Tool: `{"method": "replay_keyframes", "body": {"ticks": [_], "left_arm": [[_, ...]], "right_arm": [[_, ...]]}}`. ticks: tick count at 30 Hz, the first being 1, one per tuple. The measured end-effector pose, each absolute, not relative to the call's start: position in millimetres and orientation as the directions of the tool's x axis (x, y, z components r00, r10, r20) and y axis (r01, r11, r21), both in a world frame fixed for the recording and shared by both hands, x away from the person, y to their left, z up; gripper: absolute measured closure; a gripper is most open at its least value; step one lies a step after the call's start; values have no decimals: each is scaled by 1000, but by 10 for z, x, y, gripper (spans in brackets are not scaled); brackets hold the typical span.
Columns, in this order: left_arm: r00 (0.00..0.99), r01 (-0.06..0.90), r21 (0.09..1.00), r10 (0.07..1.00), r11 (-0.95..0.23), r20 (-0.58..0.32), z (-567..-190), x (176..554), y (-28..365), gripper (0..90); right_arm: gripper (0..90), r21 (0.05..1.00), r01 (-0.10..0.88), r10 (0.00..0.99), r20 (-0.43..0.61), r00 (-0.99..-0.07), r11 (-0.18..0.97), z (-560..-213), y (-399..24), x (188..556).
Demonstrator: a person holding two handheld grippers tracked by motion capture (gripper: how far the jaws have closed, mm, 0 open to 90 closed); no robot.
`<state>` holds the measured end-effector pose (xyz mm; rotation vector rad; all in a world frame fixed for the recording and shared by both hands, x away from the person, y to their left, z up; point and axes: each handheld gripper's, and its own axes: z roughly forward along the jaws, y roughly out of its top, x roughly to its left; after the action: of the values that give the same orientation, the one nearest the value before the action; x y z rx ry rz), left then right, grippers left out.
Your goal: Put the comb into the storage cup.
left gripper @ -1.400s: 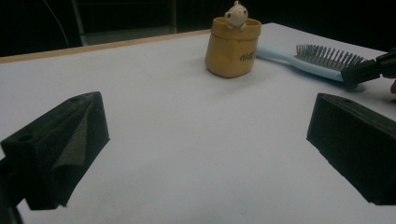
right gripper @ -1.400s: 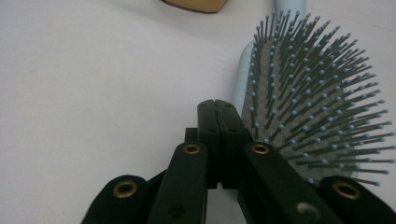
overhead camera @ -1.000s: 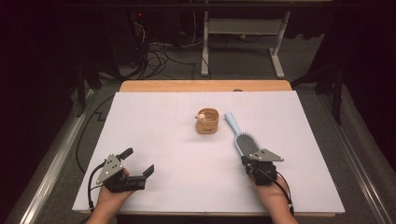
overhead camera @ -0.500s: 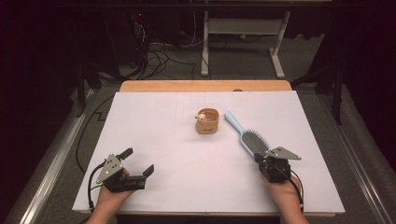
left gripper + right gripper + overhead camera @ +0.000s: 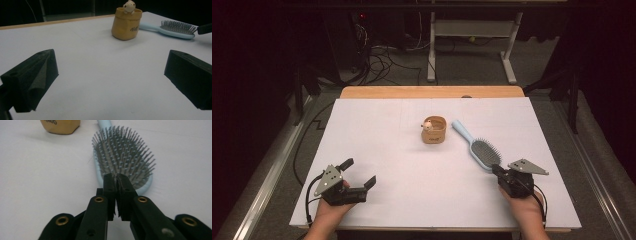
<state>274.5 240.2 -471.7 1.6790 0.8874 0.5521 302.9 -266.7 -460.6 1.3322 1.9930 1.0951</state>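
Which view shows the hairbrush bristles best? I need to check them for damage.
The right gripper view: the hairbrush bristles stand close and sharp. The high view gives its whole outline, small; the left gripper view shows it side-on, far off.

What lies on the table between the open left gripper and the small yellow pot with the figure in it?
Nothing: in the high view the white table is bare between the left gripper and the yellow pot. The left gripper view shows the same.

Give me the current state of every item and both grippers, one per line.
Hairbrush: flat on the table, bristles up, not gripped.
Yellow pot: upright, small figure peeking over its rim.
Right gripper: fingers shut, tips at the brush head's edge.
Left gripper: fingers wide open, nothing between them.
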Motion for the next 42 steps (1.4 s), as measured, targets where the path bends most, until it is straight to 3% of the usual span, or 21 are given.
{"method": "replay_keyframes", "body": {"ticks": [12, 30, 39, 42], "left_arm": [[605, 279, 954, 792, -112, -85, -4728, 2761, 2411, 1], [606, 277, 954, 791, -113, -82, -4722, 2765, 2408, 1], [605, 274, 955, 792, -114, -79, -4719, 2762, 2407, 1], [605, 273, 955, 792, -114, -78, -4718, 2763, 2404, 1]], "right_arm": [[701, 855, 502, 899, 109, -425, 134, -4585, -2827, 2902], [216, 874, 480, 890, 154, -429, 80, -4596, -2911, 2888], [15, 890, 448, 895, 129, -427, 86, -4573, -2876, 2887], [1, 891, 443, 899, 114, -423, 95, -4569, -2866, 2885]]}}
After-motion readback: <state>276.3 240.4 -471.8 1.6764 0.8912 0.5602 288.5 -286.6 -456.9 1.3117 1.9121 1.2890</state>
